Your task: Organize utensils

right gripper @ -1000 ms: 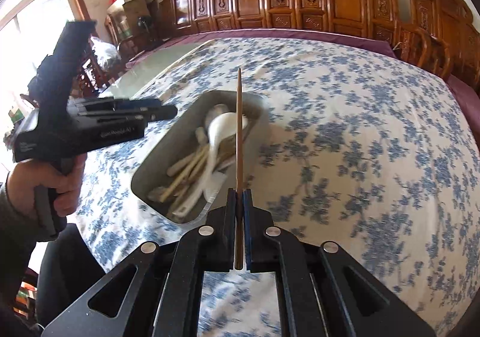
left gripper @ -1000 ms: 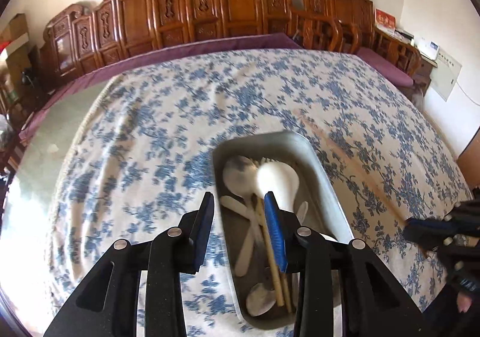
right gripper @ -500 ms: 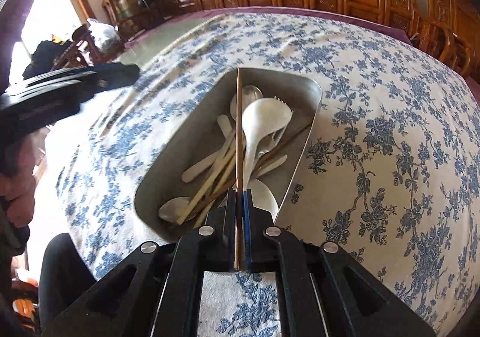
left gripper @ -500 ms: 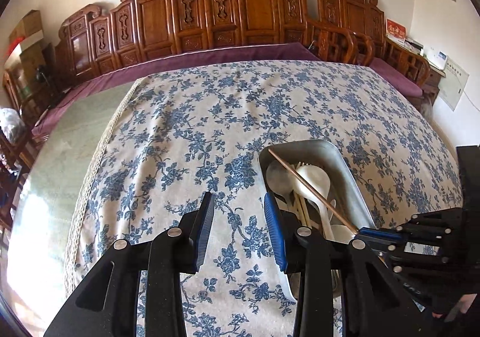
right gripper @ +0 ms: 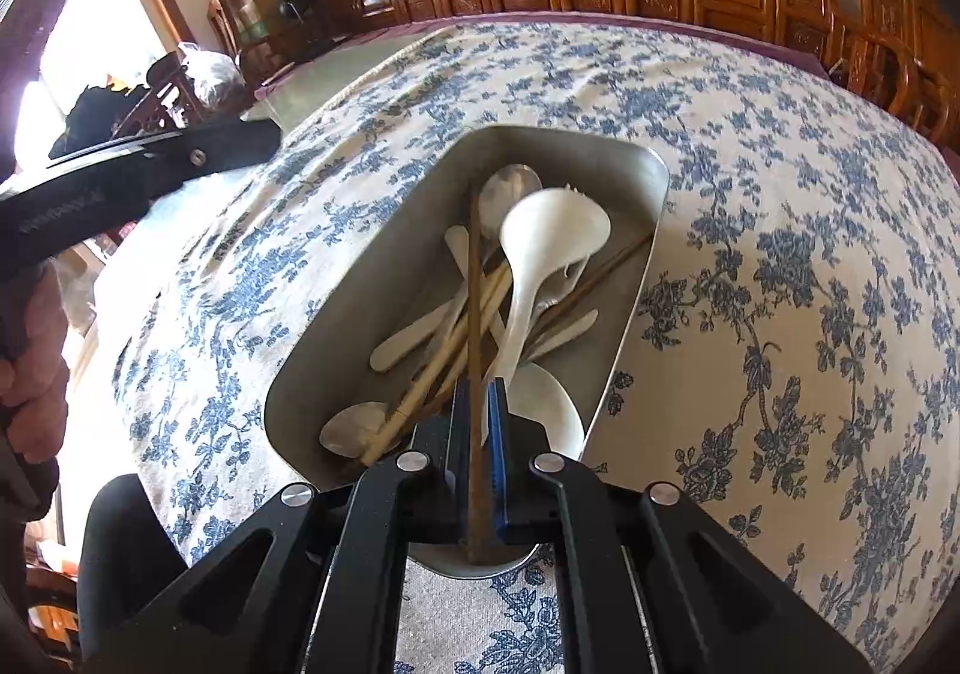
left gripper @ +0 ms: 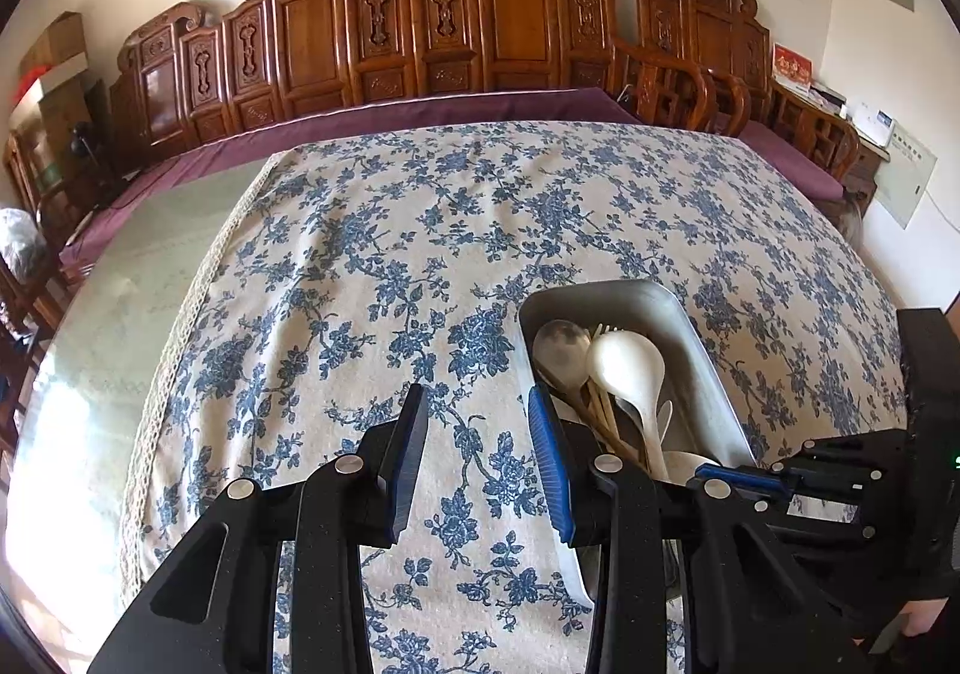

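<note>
Our right gripper (right gripper: 478, 404) is clamped on a dark brown chopstick (right gripper: 474, 278), which points forward over the metal tray (right gripper: 336, 326). In the tray we see a white ladle (right gripper: 540, 260), a metal spoon (right gripper: 507, 191), pale chopsticks (right gripper: 444, 350) and flat white utensils, all piled and crossing. The tray rests on the blue-flowered tablecloth (right gripper: 780, 230). Our left gripper (right gripper: 138, 170) shows at the left edge, above the cloth.

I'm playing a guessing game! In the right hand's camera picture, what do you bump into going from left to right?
Left gripper → metal tray → dark chopstick held in the right gripper → white ladle → flowery tablecloth.
</note>
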